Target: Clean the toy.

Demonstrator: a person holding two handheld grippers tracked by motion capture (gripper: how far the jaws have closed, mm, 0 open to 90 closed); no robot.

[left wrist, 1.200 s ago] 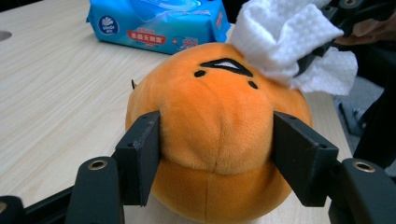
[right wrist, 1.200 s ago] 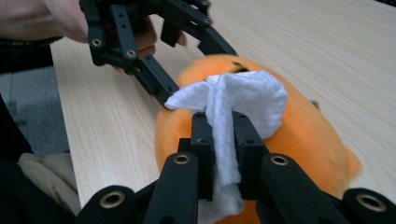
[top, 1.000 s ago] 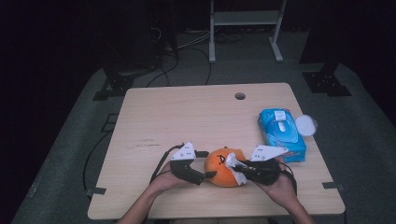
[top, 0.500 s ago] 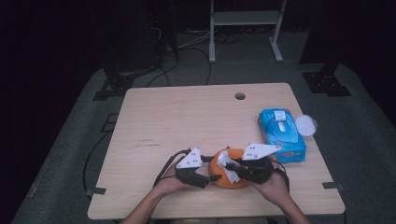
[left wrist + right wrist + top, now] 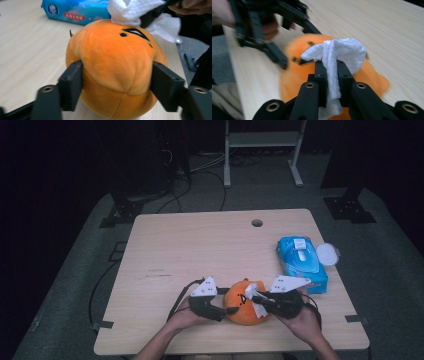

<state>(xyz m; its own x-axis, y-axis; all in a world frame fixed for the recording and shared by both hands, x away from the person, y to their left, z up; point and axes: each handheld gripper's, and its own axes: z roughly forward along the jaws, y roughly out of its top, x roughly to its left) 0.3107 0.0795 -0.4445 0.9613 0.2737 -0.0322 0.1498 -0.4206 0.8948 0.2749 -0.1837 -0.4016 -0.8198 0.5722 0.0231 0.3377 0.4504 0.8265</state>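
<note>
A round orange plush toy [image 5: 241,309] with a black stitched face sits near the table's front edge. My left gripper [image 5: 118,82] holds it from the left. Its jaws have just been closing on the toy, and both pads dent the plush [image 5: 115,62]. My right gripper [image 5: 331,72] is shut on a crumpled white wipe [image 5: 339,53]. It holds the wipe against the top of the toy [image 5: 294,75]. The high view shows the right gripper [image 5: 257,301] reaching in from the right, over the toy.
A blue pack of wet wipes [image 5: 301,262] lies to the right of the toy, with a white lid [image 5: 327,254] beside it. The wooden table [image 5: 200,250] has a cable hole [image 5: 257,223] at the back. Dark stands and cables are on the floor beyond.
The left gripper's jaws stood wide beside the toy a second ago and now clamp its sides. The right gripper has stayed on top with the wipe.
</note>
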